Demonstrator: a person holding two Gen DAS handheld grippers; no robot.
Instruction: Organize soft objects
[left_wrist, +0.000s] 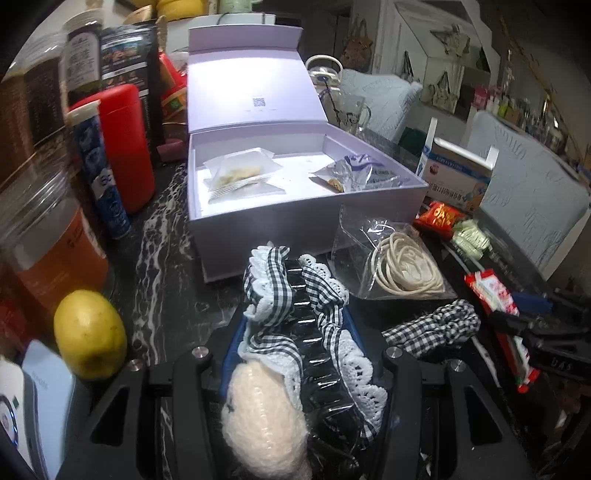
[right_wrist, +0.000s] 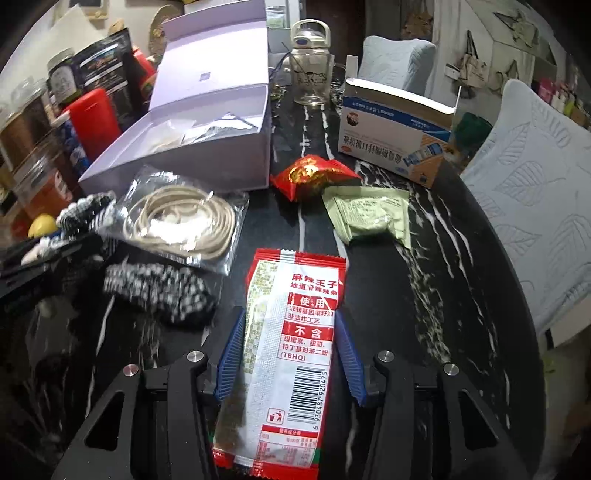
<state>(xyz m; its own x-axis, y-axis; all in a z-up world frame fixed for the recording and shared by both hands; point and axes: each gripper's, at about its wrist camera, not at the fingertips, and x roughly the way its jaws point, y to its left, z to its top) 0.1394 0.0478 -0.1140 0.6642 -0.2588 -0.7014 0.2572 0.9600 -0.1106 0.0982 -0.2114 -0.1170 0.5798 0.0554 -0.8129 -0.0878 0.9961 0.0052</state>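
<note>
So the left gripper (left_wrist: 295, 325) is pointing down at an angle over the dark marbled surface (left_wrist: 166, 258), and its jaws are clamping a black hair claw clip (left_wrist: 314, 332) trimmed with checked ribbon and white lace. Something cream and fuzzy is sitting at the near end of the clip, close to the camera. Just past the clip the open lilac box (left_wrist: 295, 221) is sitting with a couple of small packets inside.

The right gripper (right_wrist: 291, 332) is tilting down even steeper, and its blue jaws are pressing in on the sides of a red and white snack packet (right_wrist: 291, 350), which is running lengthwise between them toward the lens. I can't tell if the packet is lifted off the surface or not.

Lying loose nearby: a checked scrunchie (right_wrist: 159, 291) just left of the packet, a clear bag of cream cord (right_wrist: 181, 221), a red pouch (right_wrist: 314, 177) and green sachets (right_wrist: 369, 218).
</note>
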